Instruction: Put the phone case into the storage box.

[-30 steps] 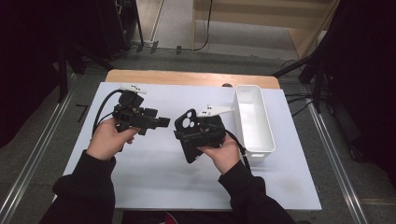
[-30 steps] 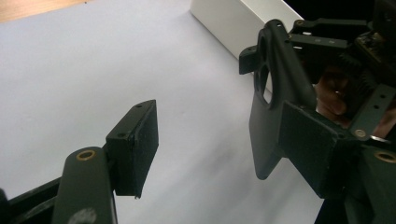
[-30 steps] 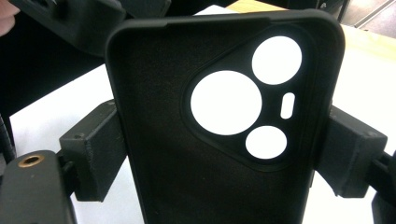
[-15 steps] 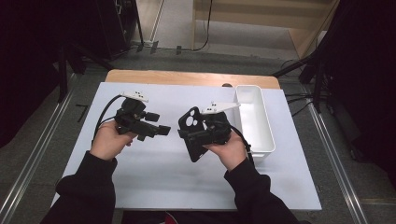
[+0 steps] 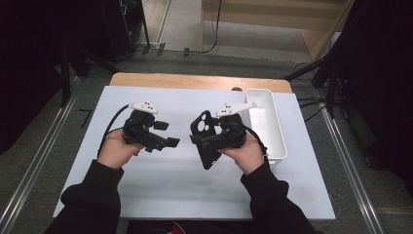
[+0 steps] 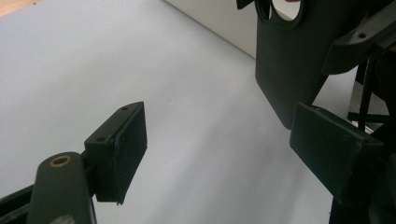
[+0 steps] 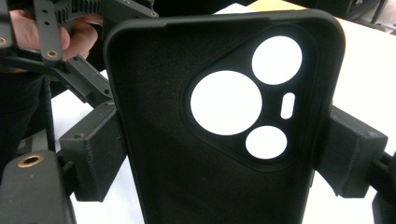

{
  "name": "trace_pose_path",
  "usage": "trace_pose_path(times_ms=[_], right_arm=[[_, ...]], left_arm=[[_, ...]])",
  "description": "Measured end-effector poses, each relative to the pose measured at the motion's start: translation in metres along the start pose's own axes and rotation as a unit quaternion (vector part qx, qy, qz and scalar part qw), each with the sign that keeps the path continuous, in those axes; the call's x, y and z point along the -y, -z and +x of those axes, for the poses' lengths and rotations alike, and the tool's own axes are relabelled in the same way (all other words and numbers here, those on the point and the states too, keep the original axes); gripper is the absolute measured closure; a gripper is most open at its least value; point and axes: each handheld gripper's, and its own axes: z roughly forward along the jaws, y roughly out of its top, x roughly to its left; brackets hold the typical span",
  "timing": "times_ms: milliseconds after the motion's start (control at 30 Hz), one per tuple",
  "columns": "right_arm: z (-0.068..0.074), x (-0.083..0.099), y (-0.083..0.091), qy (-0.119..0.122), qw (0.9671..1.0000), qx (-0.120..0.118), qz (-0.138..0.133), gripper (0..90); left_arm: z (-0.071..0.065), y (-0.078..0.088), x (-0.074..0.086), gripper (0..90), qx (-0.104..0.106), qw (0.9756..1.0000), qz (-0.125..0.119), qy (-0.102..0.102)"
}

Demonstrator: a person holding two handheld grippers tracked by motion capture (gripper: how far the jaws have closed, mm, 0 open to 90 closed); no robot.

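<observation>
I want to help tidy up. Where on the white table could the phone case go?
The white table is bare along its near edge and left of the left gripper. The white bin looks free inside. It is crowded between the left gripper and the phone case in the right gripper.

So from the left gripper view you're looking along the left tool (image 6: 219, 149), its two black pads spread well apart with nothing between them but pale surface (image 6: 93, 60); they've just been opening, and one pad sits low left while the other sits bigger and closer at the right edge. Up in the top right there's a black phone case (image 6: 289, 70), tilted and off the surface, with a round cutout showing at its top edge and a bit of the right tool (image 6: 359, 37) pressed against its side. Behind that, a white tray wall (image 6: 219, 23) runs diagonally across the top.
</observation>
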Motion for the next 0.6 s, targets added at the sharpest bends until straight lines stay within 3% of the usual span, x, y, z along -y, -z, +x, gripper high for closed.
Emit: trace_pose_path(times_ms=[367,600], right_arm=[[-0.003,0.000,0.002,0.012,0.9998,-0.009,0.011,11.8],[-0.003,0.000,0.002,0.012,0.9998,-0.011,0.014,11.8]], left_arm=[[-0.004,-0.007,0.017,18.7,0.007,0.9999,-0.009,-0.007],[-0.003,-0.011,0.032,18.7,0.004,0.9999,-0.009,0.002]])
